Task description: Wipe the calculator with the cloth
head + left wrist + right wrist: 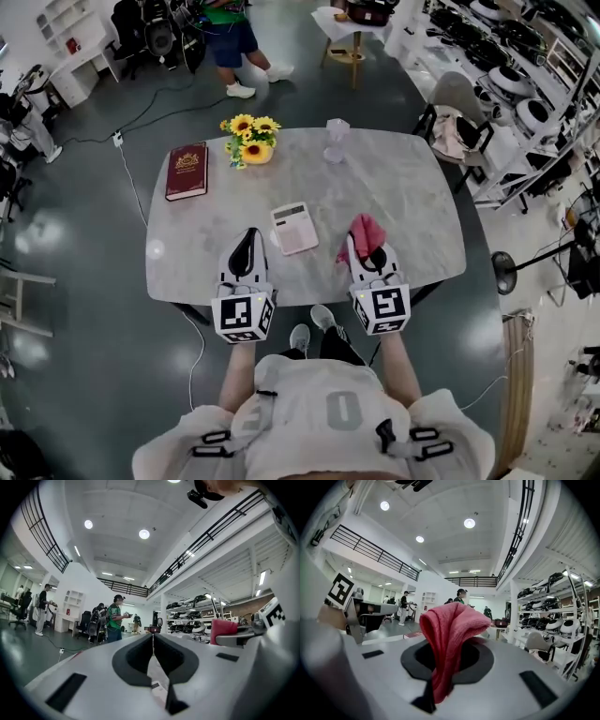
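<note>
A pale pink calculator (293, 228) lies flat on the grey marble table (403, 187), near its front edge. My left gripper (248, 234) hovers just left of it, jaws shut with nothing between them; in the left gripper view the jaws (153, 637) meet along one line. My right gripper (368, 247) is just right of the calculator and is shut on a red cloth (360, 232). The cloth (449, 630) bunches up above the jaws in the right gripper view and hangs down between them. Both grippers point level over the table's front part.
A red book (187, 171) lies at the table's left. A pot of sunflowers (249, 139) and a clear glass vase (337, 141) stand at the back. A person (230, 42) stands beyond the table. Shelves of gear (525, 84) and a chair (455, 122) are to the right.
</note>
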### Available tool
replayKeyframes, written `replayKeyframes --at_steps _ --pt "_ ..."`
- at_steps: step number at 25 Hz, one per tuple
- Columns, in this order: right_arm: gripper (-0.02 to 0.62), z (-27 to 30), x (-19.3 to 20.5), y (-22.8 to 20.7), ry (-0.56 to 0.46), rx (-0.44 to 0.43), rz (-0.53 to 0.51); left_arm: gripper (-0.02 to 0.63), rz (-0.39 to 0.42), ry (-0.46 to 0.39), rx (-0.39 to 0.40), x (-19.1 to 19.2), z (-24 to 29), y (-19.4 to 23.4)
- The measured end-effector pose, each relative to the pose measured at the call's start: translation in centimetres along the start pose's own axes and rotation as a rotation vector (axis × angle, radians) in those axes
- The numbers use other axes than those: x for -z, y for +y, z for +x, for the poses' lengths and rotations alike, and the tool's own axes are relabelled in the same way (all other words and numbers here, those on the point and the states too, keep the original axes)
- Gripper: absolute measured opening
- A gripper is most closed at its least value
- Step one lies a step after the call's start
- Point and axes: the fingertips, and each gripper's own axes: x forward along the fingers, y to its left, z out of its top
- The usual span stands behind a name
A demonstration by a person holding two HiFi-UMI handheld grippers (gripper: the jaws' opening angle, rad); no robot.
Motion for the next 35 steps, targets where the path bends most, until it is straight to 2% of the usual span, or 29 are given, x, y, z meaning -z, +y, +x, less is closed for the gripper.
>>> replayKeyframes --at_steps 5,9,18,21,26,29,30,32,35 --pt "0.060 1.9 -0.6 -1.4 -0.004 -0.027 -0.056 0.022 0.020 -0.019 -0.057 -0.5 1.7 0.3" --pt "0.060 2.9 -0.8 -2.8 -0.008 -0.043 -0.067 0.022 0.067 -0.026 -0.090 -1.0 3.5 0.2" --pt "0.060 3.9 -0.5 -5.3 -0.015 -0.056 -0.065 0.021 0.048 -0.112 -0.131 -4.2 5.5 0.7" --pt "0.060 4.2 -0.5 -6.2 -0.015 -0.047 -0.056 0.021 0.053 -0.106 -0.151 -4.3 5.9 0.6" --pt "0.060 5.3 -0.8 -6.5 -0.018 -0.068 -0.070 0.023 0.004 -0.106 -0.134 -4.2 7.0 0.7" --pt "0.060 5.8 -0.5 -6.4 -0.010 -0.079 -0.080 0.030 -0.014 -0.126 -0.087 -4.7 7.3 0.5" --pt "0.060 6.0 -0.4 -6.5 -0.006 -0.079 -0.079 0.067 -0.030 -0.133 -0.067 -4.9 7.4 0.5" --pt "0.060 6.5 0.0 -6.5 0.000 -0.083 -0.076 0.219 -0.076 -0.151 -0.036 -5.1 7.7 0.6" --pt "0.060 7.0 0.3 -6.2 0.008 -0.098 -0.081 0.390 -0.111 -0.190 -0.056 -5.8 7.7 1.4"
